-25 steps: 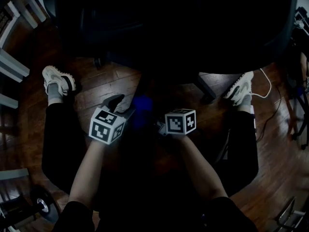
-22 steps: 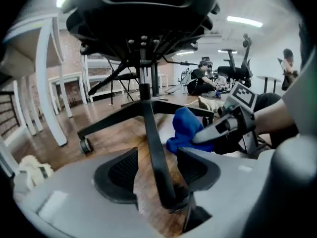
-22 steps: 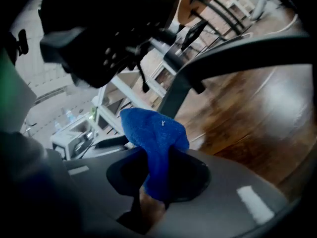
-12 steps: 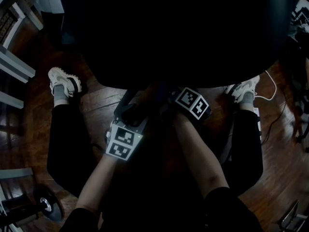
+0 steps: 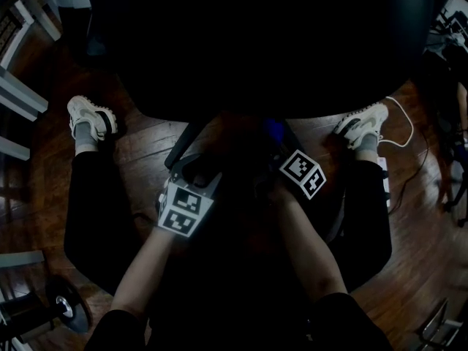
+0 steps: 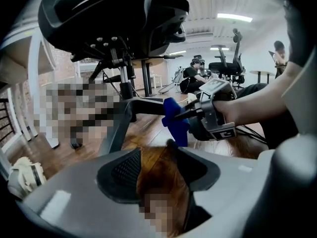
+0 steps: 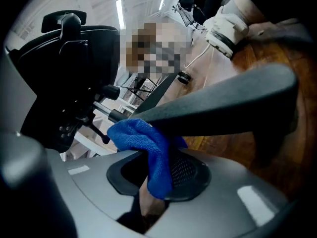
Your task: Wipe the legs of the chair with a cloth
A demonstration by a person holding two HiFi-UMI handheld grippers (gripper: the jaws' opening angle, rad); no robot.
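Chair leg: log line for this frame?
right gripper: shut on blue cloth | blue cloth: against chair leg | left gripper: open, empty

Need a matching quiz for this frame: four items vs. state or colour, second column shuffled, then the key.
Items
1. left hand-held gripper
2. right hand-held gripper
3. chair leg
4. shoe

States
A. white, standing on the wooden floor
B. jaws apart, nothing between them
C. jaws closed on the blue cloth
D. dark bar with the cloth up against it

Pairs: 1-B, 2-C, 3-D, 4-A
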